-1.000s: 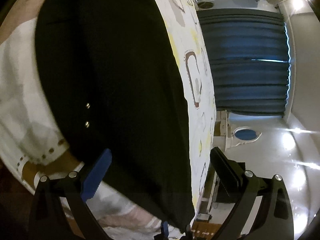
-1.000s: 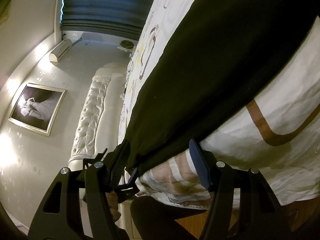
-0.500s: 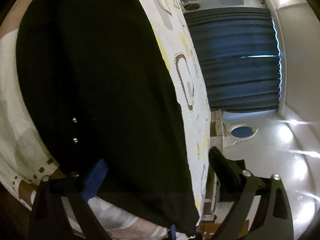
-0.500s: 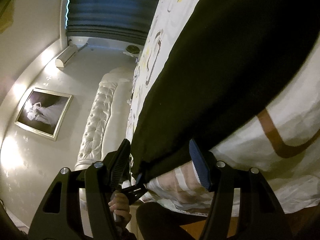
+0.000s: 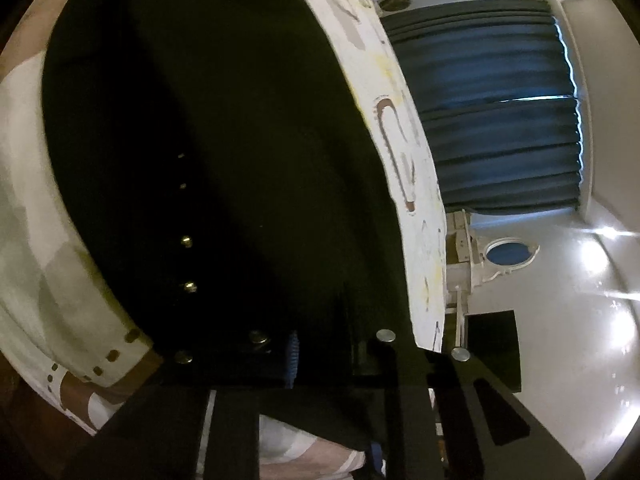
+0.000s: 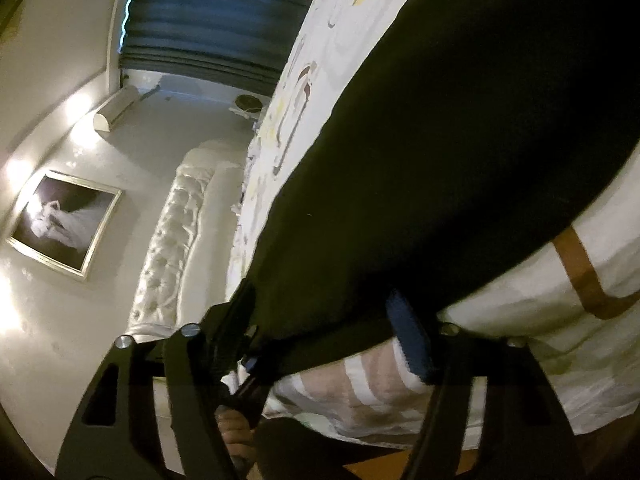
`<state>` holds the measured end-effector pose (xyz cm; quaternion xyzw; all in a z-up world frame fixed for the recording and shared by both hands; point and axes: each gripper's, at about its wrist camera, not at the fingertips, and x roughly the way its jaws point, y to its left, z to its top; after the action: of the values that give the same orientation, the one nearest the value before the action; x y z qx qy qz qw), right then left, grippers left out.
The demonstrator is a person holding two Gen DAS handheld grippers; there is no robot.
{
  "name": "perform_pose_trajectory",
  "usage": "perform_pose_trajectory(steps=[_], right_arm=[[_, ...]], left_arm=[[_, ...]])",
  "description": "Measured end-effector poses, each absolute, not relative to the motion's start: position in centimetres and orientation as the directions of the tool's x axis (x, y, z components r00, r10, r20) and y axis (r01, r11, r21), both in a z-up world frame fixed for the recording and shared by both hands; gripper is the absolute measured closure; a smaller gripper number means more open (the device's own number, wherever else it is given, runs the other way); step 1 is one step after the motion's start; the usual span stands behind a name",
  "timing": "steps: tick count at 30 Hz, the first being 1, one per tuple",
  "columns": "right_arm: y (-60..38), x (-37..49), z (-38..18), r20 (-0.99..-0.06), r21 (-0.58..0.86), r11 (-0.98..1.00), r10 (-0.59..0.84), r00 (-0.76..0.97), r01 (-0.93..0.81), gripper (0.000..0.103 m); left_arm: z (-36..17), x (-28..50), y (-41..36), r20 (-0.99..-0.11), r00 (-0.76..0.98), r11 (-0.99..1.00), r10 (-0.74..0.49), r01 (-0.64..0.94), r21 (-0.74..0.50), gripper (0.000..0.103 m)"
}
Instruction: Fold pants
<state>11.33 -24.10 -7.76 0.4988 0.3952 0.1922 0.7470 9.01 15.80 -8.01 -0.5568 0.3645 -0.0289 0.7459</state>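
Black fabric pants (image 5: pixel 224 152) lie along the patterned white bed's (image 6: pixel 560 340) near edge; left gripper (image 5: pixel 324 356) closing on their hem, right gripper (image 6: pixel 328 328) half-open, closing around them.

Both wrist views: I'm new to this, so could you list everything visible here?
pants: one, black, spread flat on the bedspread
bedspread: one, white with brown and yellow shapes, under the pants
curtain: one, dark blue, far wall
headboard: one, white, tufted, end of the bed
framed picture: one, dark, on the wall
left hand-held gripper: one, black, closing on the pants' edge
right hand-held gripper: one, black, closing, pants' edge between its jaws
hand: one, below the bed edge
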Motion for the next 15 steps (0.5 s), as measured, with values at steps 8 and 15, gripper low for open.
perform_pose_trajectory(steps=[8, 15], right_arm=[[-24.0, 11.0, -9.9, -0.358, 0.927, 0.347, 0.715, 0.601, 0.141, 0.095], [-23.6, 10.3, -8.8, -0.35, 0.927, 0.358, 0.718, 0.601, 0.112, 0.095]], left_arm=[[-8.1, 8.4, 16.1, -0.499, 0.739, 0.371, -0.453, -0.353, -0.859, 0.088], [-7.8, 8.2, 16.4, -0.511, 0.739, 0.403, -0.439, -0.346, -0.847, 0.088]])
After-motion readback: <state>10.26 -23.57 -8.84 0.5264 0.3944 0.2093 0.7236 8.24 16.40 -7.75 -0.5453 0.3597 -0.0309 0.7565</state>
